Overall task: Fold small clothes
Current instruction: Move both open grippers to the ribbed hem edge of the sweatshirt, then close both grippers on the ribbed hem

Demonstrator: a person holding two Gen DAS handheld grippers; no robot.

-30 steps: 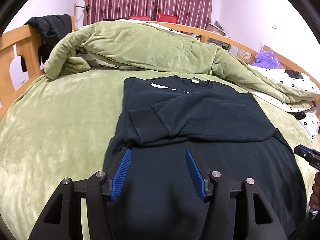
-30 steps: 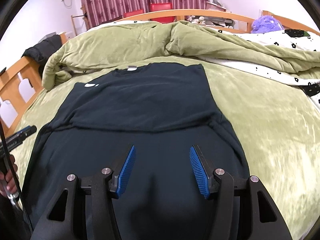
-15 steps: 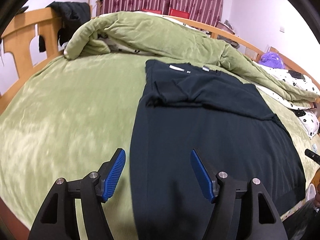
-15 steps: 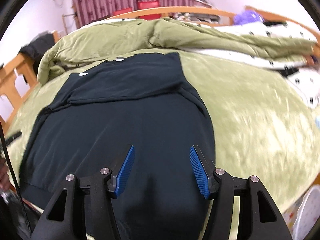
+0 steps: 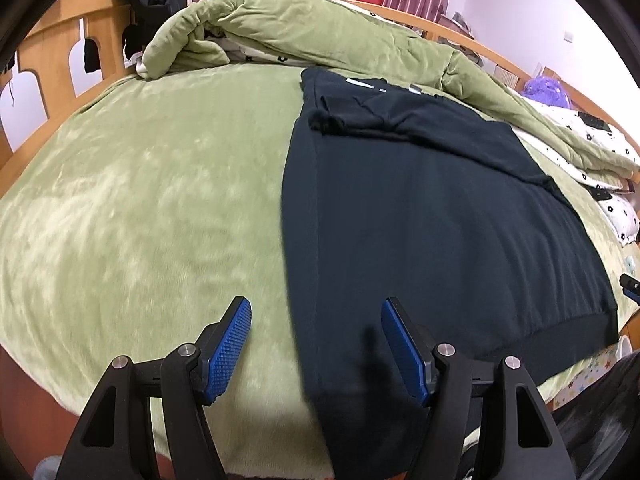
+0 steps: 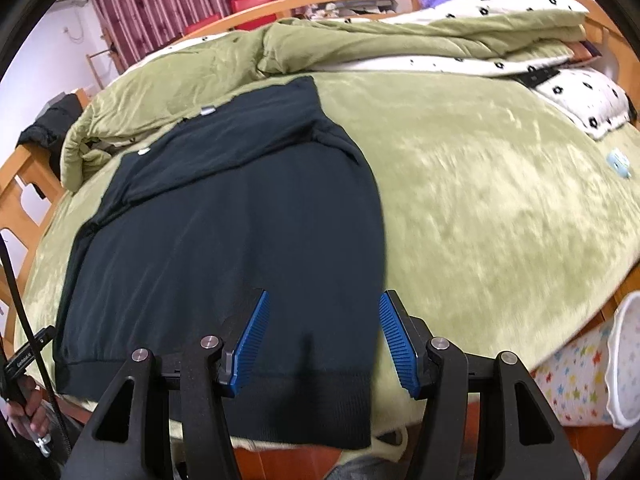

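Left claw (image 5: 316, 350) open, tilted down | over sweatshirt (image 5: 420, 208) edge

matt knit sweatshirt (image 5: 420, 216) (ribbed hem), seemingly plush blanket (image 5: 140, 208).

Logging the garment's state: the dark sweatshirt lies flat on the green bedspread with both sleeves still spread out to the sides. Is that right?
Not quite. The dark sweatshirt does lie flat on the green bedspread, but its sleeves are folded in across the chest, not spread out; the left wrist view shows this most clearly.
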